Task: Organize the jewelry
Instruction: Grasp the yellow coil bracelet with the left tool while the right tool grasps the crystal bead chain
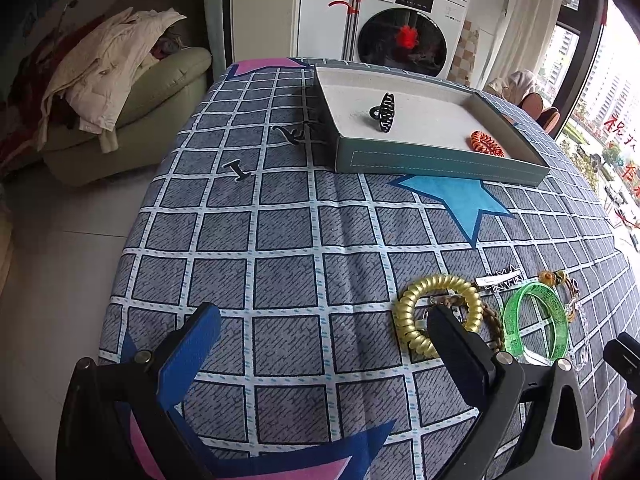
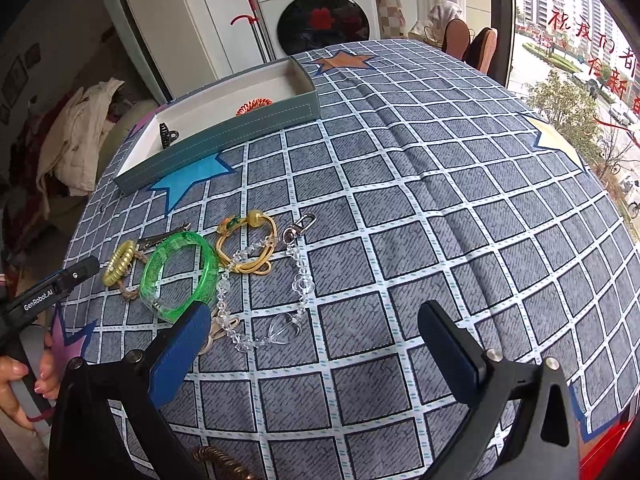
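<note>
Table cloth (image 1: pixel 280 240), grid-printed, carries all. Tray (image 1: pixel 440 160) at far side holds black hair claw (image 1: pixel 385 112) and orange coil tie (image 1: pixel 486 143). Left gripper (image 1: pixel 320 332) and right gripper (image 2: pixel 316 320) both spread wide, empty. Near them: green bangle (image 2: pixel 180 272), gold coil tie (image 1: pixel 436 312), crystal bead chain (image 2: pixel 298 276).

In the left wrist view, the black right-hand finger (image 1: pixel 460 344) covered part of the gold spiral hair tie (image 1: pixel 436 312) and the brown braided cord (image 1: pixel 494 326). In the right wrist view, the blue-padded finger (image 2: pixel 180 354) hid one end of the clear bead chain (image 2: pixel 260 292); the bottom edge cut off a bronze coiled hair tie (image 2: pixel 220 465).
</note>
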The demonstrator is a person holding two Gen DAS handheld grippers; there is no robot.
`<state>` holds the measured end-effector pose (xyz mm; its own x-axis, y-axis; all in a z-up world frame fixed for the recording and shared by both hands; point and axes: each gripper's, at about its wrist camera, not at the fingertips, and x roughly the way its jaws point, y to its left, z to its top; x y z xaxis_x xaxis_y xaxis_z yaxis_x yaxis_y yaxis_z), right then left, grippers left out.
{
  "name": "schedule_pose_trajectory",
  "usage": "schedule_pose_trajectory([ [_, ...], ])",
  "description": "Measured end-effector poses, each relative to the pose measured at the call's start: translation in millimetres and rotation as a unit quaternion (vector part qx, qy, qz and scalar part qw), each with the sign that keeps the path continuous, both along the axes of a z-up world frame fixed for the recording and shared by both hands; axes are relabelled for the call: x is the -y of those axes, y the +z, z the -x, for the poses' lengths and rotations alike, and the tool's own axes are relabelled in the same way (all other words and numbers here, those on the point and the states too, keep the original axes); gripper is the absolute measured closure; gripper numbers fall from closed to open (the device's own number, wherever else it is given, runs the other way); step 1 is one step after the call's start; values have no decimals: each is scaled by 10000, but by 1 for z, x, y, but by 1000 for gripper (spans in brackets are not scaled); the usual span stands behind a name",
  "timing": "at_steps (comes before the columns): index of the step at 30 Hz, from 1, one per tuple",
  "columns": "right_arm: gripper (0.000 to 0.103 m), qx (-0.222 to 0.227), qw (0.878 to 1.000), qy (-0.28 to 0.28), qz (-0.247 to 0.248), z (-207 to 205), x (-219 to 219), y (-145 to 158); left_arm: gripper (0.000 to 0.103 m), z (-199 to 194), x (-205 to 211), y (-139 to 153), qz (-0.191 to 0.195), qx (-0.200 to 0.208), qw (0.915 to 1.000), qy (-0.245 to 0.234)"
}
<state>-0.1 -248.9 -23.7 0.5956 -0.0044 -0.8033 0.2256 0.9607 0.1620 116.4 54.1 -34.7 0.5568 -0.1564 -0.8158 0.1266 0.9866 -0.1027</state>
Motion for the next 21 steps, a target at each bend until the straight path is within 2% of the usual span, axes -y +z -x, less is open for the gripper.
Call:
schedule_pose_trajectory([
  [2, 1, 10, 10000, -46, 31, -2, 2, 1, 0, -4, 2, -1, -49, 0, 10000, -65],
  [5, 11, -18, 10000, -28, 70, -7, 2, 2, 0, -9, 6, -2, -134, -47, 9997, -176],
  [10, 37, -233, 9992, 124, 292, -20, -4, -6, 0, -13, 9, -4, -200, -42, 9995, -258],
  [12, 44, -322, 9985, 216, 374, -25, -8, -11, 0, -13, 10, -5, -194, -52, 9993, -308],
  [18, 45, -339, 9946, 404, 899, -27, -22, -15, 0, -15, 20, -5, -308, -22, 9982, -514],
  [21, 45, -322, 9941, 438, 934, -27, -22, -15, 0, -15, 27, -5, -451, 13, 9967, -673],
])
